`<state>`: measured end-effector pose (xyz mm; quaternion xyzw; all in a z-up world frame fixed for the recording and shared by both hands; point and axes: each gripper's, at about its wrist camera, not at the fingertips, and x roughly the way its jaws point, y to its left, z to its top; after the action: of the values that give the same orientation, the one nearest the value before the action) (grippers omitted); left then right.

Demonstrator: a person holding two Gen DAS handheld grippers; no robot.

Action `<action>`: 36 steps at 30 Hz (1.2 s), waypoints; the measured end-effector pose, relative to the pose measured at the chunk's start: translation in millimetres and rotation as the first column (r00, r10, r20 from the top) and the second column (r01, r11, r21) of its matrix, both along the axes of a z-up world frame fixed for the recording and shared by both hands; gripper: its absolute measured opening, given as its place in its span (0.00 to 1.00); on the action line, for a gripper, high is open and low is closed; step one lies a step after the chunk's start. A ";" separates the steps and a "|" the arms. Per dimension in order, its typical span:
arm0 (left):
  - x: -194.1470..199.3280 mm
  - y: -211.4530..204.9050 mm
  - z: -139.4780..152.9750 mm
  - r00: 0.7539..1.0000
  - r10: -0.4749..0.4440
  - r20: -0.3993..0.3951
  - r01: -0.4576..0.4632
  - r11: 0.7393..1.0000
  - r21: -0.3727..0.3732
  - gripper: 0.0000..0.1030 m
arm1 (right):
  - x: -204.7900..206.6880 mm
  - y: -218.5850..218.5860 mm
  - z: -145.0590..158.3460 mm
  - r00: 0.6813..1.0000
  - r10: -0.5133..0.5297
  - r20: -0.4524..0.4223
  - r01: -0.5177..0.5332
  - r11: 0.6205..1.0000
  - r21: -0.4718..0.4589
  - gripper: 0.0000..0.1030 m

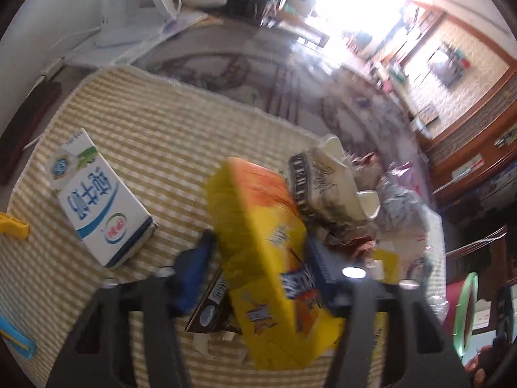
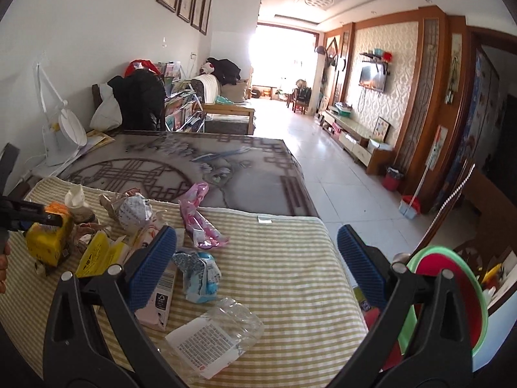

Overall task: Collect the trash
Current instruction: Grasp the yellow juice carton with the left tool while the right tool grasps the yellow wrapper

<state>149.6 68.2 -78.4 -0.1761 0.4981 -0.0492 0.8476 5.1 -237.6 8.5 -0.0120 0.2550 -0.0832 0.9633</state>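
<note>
My left gripper (image 1: 258, 258) is shut on a yellow and orange carton (image 1: 258, 226), tilted between its blue pads above the striped mat (image 1: 145, 135). In the right wrist view that carton (image 2: 48, 242) and the left gripper (image 2: 32, 218) show at the far left. A white and blue milk carton (image 1: 97, 203) lies flat to the left. Crumpled paper and wrappers (image 1: 339, 194) are piled beyond the yellow carton. My right gripper (image 2: 258, 258) is open and holds nothing, above a crushed clear bottle (image 2: 213, 333), a pale blue wrapper (image 2: 200, 274), a pink carton (image 2: 158, 300) and a pink wrapper (image 2: 200, 216).
A red bin with a green rim (image 2: 452, 291) stands off the table's right edge. A white desk fan (image 2: 64, 132) stands at the back left on the patterned tabletop (image 2: 194, 161). A yellow clip (image 1: 13, 229) and a blue clip (image 1: 16, 339) lie at the mat's left side.
</note>
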 end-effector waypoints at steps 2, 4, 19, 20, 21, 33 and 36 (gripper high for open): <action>-14.0 2.1 5.8 1.000 -0.016 0.016 0.016 1.000 -0.022 0.43 | 1.0 -0.7 0.0 0.999 0.032 -0.009 -0.031 0.998 0.051 0.95; -33.0 2.2 8.8 0.999 -0.033 0.035 0.034 0.999 -0.031 0.42 | 1.6 1.0 -0.4 0.997 0.072 -0.017 -0.070 0.992 0.101 0.95; -136.7 5.5 -7.7 0.999 -0.021 0.047 0.025 0.995 -0.093 0.40 | 66.5 106.3 -50.9 0.828 0.479 -0.291 -0.268 0.794 0.546 0.51; -136.5 1.0 -8.2 0.998 -0.033 0.051 0.037 0.997 -0.072 0.44 | 75.5 116.1 -59.6 0.817 0.482 -0.316 -0.245 0.787 0.566 0.51; -137.0 -2.6 -8.3 0.997 -0.044 0.056 0.047 0.997 -0.059 0.54 | 81.4 121.0 -64.4 0.813 0.477 -0.333 -0.227 0.787 0.574 0.51; -137.2 -23.0 -23.9 0.993 -0.113 0.016 0.114 0.993 -0.038 0.77 | 128.7 153.6 -97.2 0.756 0.365 -0.543 -0.110 0.889 0.444 0.53; -133.5 -25.3 -27.2 0.994 -0.109 0.009 0.109 0.994 -0.020 0.77 | 126.6 146.2 -94.6 0.764 0.373 -0.526 -0.118 0.882 0.455 0.45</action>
<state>16.1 42.9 -105.6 -0.1570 0.5033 -0.1011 0.8437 131.7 -91.5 -86.1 0.1232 0.5539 0.1080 0.8163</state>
